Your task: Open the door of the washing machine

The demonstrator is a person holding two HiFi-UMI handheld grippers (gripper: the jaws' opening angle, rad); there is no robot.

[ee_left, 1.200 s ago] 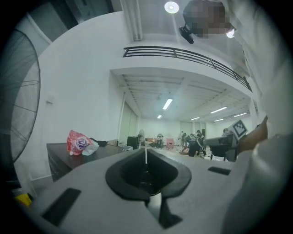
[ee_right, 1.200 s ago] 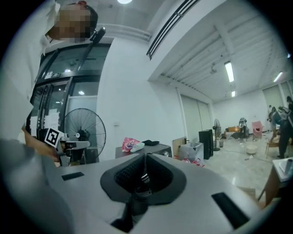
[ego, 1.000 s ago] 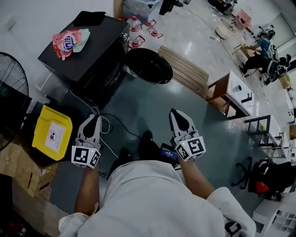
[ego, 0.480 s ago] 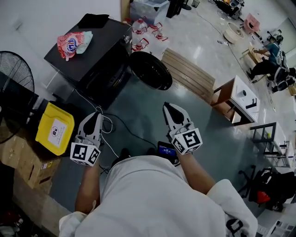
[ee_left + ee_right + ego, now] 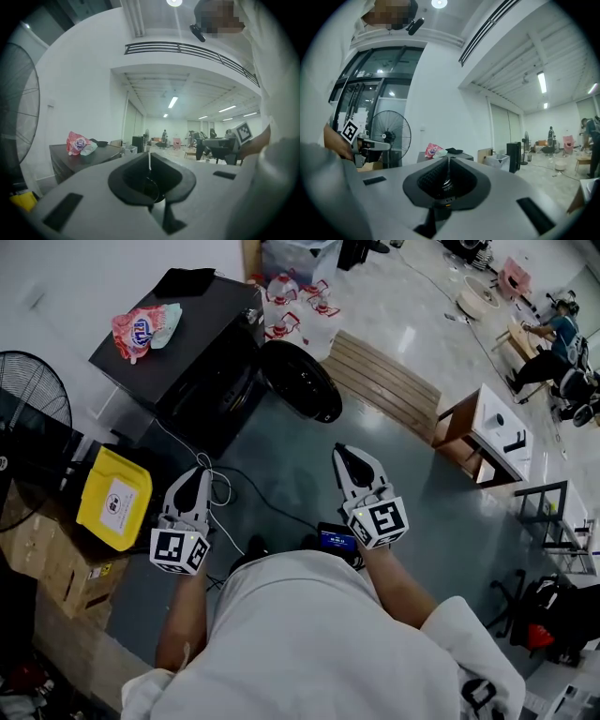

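The black washing machine [image 5: 178,343] stands at the upper left of the head view. Its round dark door [image 5: 300,381] hangs swung out from the front, towards the right. My left gripper [image 5: 195,479] is held level over the floor, short of the machine's front, jaws shut and empty. My right gripper [image 5: 347,457] hovers below the door, well apart from it, also shut with nothing held. In the left gripper view the jaws [image 5: 149,161] meet in a thin line, with the machine's top [image 5: 79,161] at the left. The right gripper's jaws [image 5: 448,164] are likewise together.
A pink detergent bag [image 5: 141,326] and a black item [image 5: 183,281] lie on the machine. A yellow bin [image 5: 114,498], a fan [image 5: 33,395] and cardboard boxes [image 5: 56,568] crowd the left. Cables [image 5: 225,488] trail on the floor. A wooden pallet [image 5: 384,381] and a small table [image 5: 483,432] stand to the right.
Both grippers have drifted a little across the floor while staying shut. The door stands swung out as before.
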